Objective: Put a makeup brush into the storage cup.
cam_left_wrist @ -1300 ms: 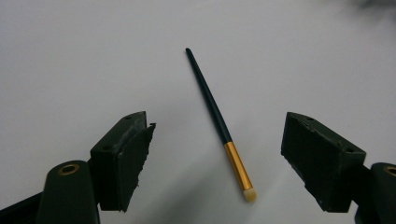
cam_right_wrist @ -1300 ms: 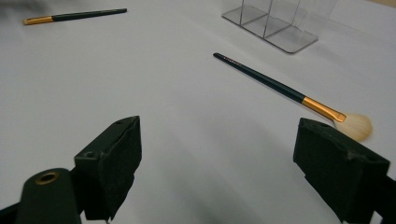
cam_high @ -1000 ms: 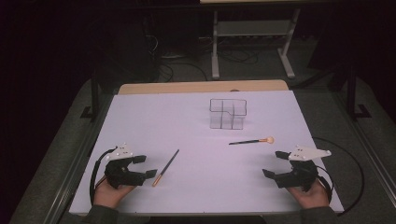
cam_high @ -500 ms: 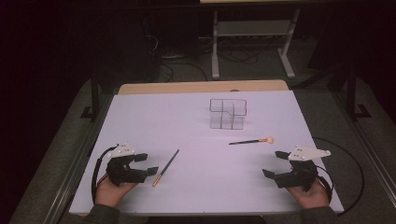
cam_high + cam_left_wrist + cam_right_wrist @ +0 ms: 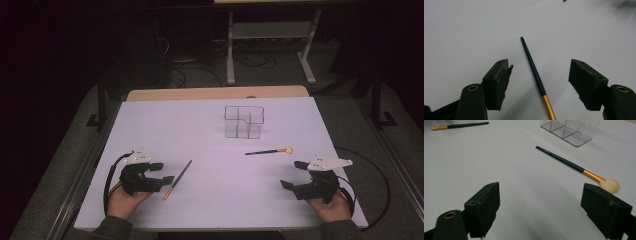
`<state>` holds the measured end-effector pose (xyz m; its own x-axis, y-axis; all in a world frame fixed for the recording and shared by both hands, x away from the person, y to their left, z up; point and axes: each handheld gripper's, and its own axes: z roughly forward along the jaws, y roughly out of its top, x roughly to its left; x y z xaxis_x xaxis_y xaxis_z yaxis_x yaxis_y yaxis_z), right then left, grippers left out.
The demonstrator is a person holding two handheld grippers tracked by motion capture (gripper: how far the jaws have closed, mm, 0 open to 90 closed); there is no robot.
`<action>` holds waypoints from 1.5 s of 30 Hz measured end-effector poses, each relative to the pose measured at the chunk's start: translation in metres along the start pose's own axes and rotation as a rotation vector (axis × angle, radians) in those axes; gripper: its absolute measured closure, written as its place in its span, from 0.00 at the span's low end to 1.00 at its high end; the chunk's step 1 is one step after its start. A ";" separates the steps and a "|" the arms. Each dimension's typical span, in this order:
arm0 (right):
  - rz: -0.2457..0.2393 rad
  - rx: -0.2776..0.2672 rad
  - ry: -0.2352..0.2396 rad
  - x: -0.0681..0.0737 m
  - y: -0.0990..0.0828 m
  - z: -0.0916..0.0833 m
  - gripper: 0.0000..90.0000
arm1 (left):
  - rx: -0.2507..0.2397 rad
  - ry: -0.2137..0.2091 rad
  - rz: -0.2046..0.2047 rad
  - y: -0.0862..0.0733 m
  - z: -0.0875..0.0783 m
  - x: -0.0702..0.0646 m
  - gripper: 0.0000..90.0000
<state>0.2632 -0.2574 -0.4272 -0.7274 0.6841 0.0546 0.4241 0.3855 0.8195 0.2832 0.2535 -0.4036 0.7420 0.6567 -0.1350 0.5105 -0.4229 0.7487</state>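
Note:
A slim brush [image 5: 177, 179] with a dark handle and a gold ferrule lies on the white table top [image 5: 210, 125] at the front left. My left gripper [image 5: 165, 172] stands open around it. The handle [image 5: 534, 67] lies between the pads, touching neither, and the jaws have just been closing. A second brush [image 5: 267, 151] with a pale fluffy head lies right of centre. Behind it stands a clear acrylic organiser [image 5: 244, 121]. My right gripper [image 5: 291, 174] rests open at the front right, and the fluffy brush [image 5: 566, 162] lies just beyond its right pad.
A wooden strip [image 5: 215, 93] runs along the table's far edge. Behind it on the dark floor are a metal stand [image 5: 270, 37] and loose cables [image 5: 185, 65]. A black cable [image 5: 372, 175] loops off the table's right side.
My left gripper has edged a little toward the slim brush and its jaws stand narrower. The right gripper and both brushes have stayed in place.

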 end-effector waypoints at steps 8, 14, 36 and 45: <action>0.002 0.005 0.007 -0.001 0.001 0.003 0.16 | 0.023 -0.004 0.003 0.013 0.010 -0.004 0.38; 0.005 0.004 0.009 -0.002 0.000 0.003 0.16 | 0.052 -0.004 0.012 0.019 0.016 -0.006 0.40; -0.001 0.011 0.012 -0.002 0.001 0.003 0.16 | 0.142 -0.006 -0.027 0.014 0.029 -0.004 0.51; -0.006 0.005 0.009 -0.002 0.002 0.002 0.16 | 0.205 0.009 -0.022 0.010 0.037 -0.002 0.59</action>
<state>0.2667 -0.2571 -0.4272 -0.7348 0.6761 0.0547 0.4222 0.3928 0.8170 0.3025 0.2249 -0.4198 0.7265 0.6720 -0.1434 0.6048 -0.5263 0.5977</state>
